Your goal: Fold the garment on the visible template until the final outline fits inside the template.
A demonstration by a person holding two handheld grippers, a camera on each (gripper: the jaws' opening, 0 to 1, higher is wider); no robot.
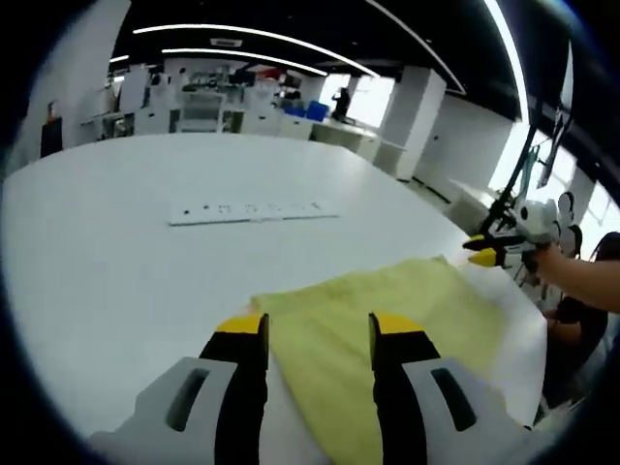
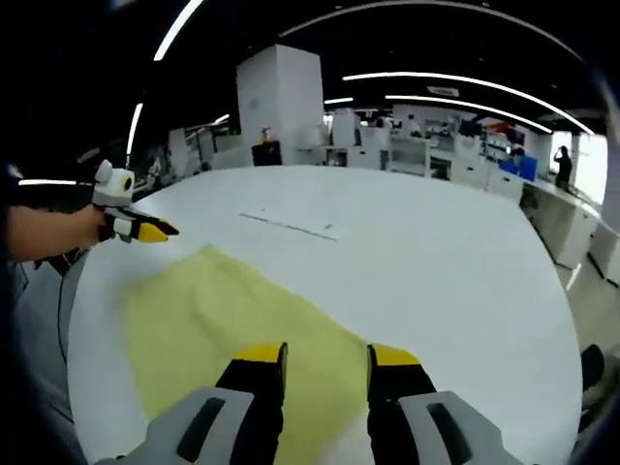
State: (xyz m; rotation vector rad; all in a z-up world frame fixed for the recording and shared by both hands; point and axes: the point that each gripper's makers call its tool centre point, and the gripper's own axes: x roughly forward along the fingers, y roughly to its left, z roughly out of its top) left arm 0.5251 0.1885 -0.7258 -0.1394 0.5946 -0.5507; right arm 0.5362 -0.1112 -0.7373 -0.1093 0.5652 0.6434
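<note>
Garment: a pale yellow garment lies spread flat on the white tabletop, one corner pointing toward the left gripper, and it runs away across the right gripper view too.
Left gripper: the left gripper hovers just over the near corner of the cloth, fingers parted wide, nothing between them but open fabric below.
Right gripper: the right gripper sits at the opposite edge of the cloth, fingers equally wide apart and empty; it also shows in the left gripper view at the far right, held by a hand.
Template: I cannot make out a template outline under or around the cloth; a thin printed strip lies well apart, further up the tabletop.
Progress: by my reading, early going; the cloth looks like one flat layer with no clean fold line showing.
Left to do: grab the edges, fold in, and check the outline fits.
</note>
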